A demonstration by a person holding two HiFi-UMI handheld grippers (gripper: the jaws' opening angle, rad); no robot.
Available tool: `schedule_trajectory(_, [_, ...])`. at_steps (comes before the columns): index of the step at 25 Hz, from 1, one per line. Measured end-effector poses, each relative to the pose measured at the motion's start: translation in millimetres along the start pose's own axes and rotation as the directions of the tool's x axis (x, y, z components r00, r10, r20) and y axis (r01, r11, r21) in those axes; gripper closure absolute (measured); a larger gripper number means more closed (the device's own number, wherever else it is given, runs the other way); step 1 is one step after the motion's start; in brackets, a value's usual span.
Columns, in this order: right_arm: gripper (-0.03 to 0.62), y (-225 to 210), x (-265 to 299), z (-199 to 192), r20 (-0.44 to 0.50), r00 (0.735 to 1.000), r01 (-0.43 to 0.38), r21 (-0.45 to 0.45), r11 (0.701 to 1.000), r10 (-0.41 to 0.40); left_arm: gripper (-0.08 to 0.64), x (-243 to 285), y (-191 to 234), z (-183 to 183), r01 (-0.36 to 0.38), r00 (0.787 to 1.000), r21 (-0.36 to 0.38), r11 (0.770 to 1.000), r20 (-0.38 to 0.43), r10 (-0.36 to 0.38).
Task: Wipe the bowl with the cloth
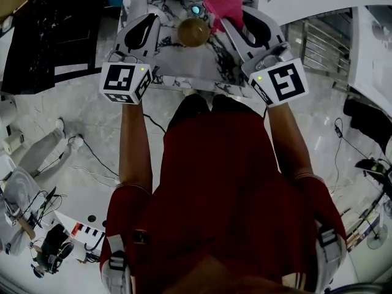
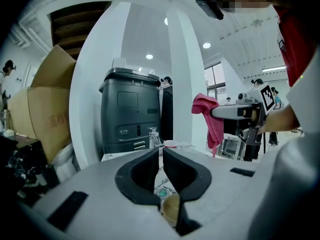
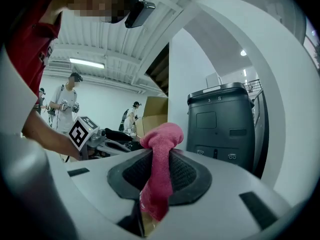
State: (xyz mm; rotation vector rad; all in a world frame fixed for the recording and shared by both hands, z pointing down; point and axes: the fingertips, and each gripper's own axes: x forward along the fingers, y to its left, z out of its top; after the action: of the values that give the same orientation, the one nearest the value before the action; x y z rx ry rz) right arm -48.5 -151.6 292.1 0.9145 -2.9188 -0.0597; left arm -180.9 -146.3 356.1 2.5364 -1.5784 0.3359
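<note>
A brown bowl (image 1: 193, 32) sits on the marble table (image 1: 184, 66), between my two grippers. In the left gripper view the bowl (image 2: 171, 208) shows low down, through the slit under the jaws. My left gripper (image 1: 151, 18) hovers just left of the bowl, apart from it, its jaws pressed together with nothing between them (image 2: 161, 151). My right gripper (image 1: 229, 20) is held up right of the bowl and is shut on a pink cloth (image 1: 223, 3). The cloth (image 3: 162, 169) bunches above the jaws and hangs down through them. It also dangles in the left gripper view (image 2: 212, 119).
A small teal object (image 1: 196, 9) lies on the table behind the bowl. A dark grey machine (image 2: 131, 111) and a white column stand beyond the table, and a cardboard box (image 2: 45, 99) at the left. A metal rack (image 1: 324, 41) is to the right. People stand in the background.
</note>
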Motion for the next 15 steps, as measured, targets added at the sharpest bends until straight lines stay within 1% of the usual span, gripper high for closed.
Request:
schedule_trajectory(6, [0.511,-1,15,-20,-0.062,0.998,0.018,-0.013,1.000,-0.019,0.547,24,11,-34,0.057,0.995,-0.037,0.998,-0.083,-0.060])
schedule_trajectory(9, [0.511,-4,21,-32,-0.100,0.995,0.027,-0.020,0.999,-0.028,0.518,38,14,-50,0.086,0.987,-0.058,0.995,-0.134,-0.093])
schedule_trajectory(12, [0.511,-7,25,-43,-0.131,0.991,0.036,-0.020,0.999,-0.038,0.500,53,13,-69,0.117,0.972,-0.081,0.990,-0.196,-0.130])
schedule_trajectory(15, [0.511,-9,31,-51,-0.151,0.988,0.036,-0.029,0.999,-0.040,0.488,66,11,-93,0.143,0.948,-0.108,0.984,-0.270,-0.168])
